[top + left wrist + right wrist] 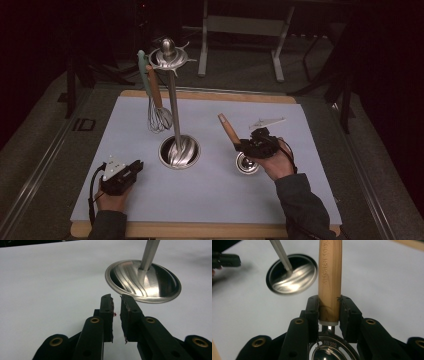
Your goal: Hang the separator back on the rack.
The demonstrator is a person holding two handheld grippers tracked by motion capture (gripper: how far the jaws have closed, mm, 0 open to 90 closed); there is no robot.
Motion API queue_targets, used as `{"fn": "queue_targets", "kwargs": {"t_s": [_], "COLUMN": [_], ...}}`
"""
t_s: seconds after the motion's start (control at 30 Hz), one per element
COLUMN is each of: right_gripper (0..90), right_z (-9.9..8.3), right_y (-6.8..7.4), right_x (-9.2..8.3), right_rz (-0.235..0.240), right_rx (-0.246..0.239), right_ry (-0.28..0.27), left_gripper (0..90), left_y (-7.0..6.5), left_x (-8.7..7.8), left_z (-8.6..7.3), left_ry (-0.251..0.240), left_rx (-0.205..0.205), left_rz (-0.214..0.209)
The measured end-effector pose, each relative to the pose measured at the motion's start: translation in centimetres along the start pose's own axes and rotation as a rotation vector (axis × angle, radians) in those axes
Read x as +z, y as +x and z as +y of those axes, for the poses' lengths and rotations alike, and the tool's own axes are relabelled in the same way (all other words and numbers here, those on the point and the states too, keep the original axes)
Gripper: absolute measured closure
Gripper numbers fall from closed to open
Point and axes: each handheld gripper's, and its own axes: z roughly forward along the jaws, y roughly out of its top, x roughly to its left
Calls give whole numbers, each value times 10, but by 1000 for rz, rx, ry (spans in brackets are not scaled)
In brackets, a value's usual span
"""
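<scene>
My right gripper (242, 146) is shut on the wooden handle (330, 277) of a steel ladle (246, 162), near where the handle meets the bowl (329, 352). The handle (227, 128) tilts up and to the left, and the bowl hangs just over the mat. A metal utensil stand (178, 151) with a round base and a tall pole rises at the mat's middle, left of the ladle. My left gripper (138, 168) rests low at the front left, its jaws a narrow gap apart with nothing between them (116, 305), pointing toward the stand's base (143, 281).
A whisk (159, 117) with a wooden handle and a mint-green utensil (144, 75) hang from the hooks at the stand's top (168, 55). The pale mat (210, 200) lies on a wooden board. A metal frame's legs (202, 45) stand behind the table.
</scene>
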Motion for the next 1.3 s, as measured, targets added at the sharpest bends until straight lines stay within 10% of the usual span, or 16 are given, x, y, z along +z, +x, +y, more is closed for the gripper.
{"fn": "queue_targets", "kwargs": {"t_s": [0.47,1.3], "right_gripper": [709,709], "right_z": [20,77], "right_y": [19,55], "right_x": [-9,-46], "right_rz": [13,172], "right_rx": [-53,-221], "right_ry": [-118,-313], "left_gripper": [800,800], "left_y": [-1,0], "left_x": [-1,-1], "left_z": [0,0], "left_ry": [-3,-8], "left_rx": [2,0], "left_rz": [5,2]}}
